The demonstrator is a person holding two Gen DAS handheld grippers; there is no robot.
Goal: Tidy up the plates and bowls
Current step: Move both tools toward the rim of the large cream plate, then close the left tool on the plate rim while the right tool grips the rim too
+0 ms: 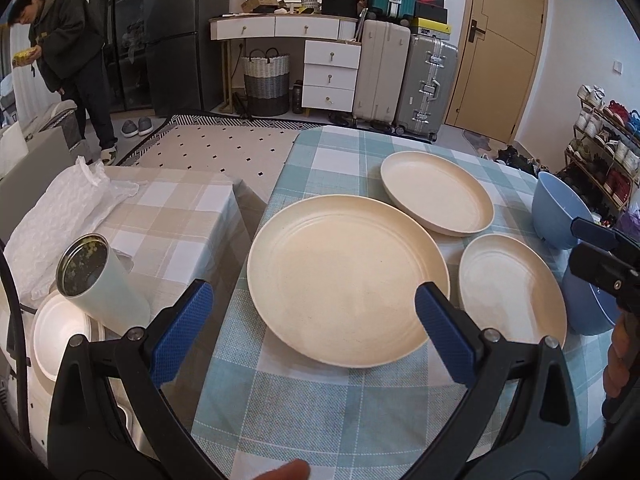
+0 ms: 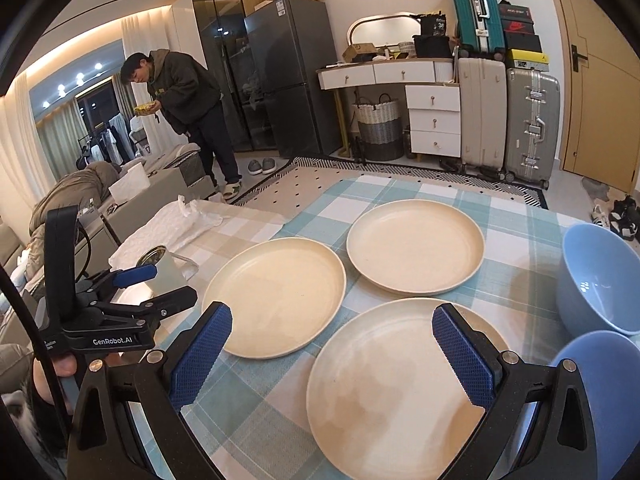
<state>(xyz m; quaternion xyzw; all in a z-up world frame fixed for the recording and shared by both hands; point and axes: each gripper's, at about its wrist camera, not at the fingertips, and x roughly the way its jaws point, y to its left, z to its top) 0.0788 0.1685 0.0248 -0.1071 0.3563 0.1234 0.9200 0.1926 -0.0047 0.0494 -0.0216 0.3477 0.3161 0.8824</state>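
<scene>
Three cream plates lie on the blue checked tablecloth. In the left wrist view the large plate (image 1: 344, 276) is in the middle, a second plate (image 1: 436, 198) behind it, a smaller plate (image 1: 510, 284) to its right. Two blue bowls (image 1: 558, 212) (image 1: 588, 304) stand at the right. My left gripper (image 1: 314, 320) is open and empty just above the large plate's near rim. In the right wrist view my right gripper (image 2: 332, 352) is open and empty over the near plate (image 2: 396, 392); the large plate (image 2: 276, 296), far plate (image 2: 416, 246) and bowls (image 2: 600, 276) (image 2: 600, 376) show too.
A pale metal cup (image 1: 96, 276) lies tilted on a white dish (image 1: 60, 332) on the beige-checked side table (image 1: 172, 216), beside bubble wrap (image 1: 60, 216). There is a gap between the two tables. A person (image 1: 68, 52) stands far back left. Suitcases and drawers line the back wall.
</scene>
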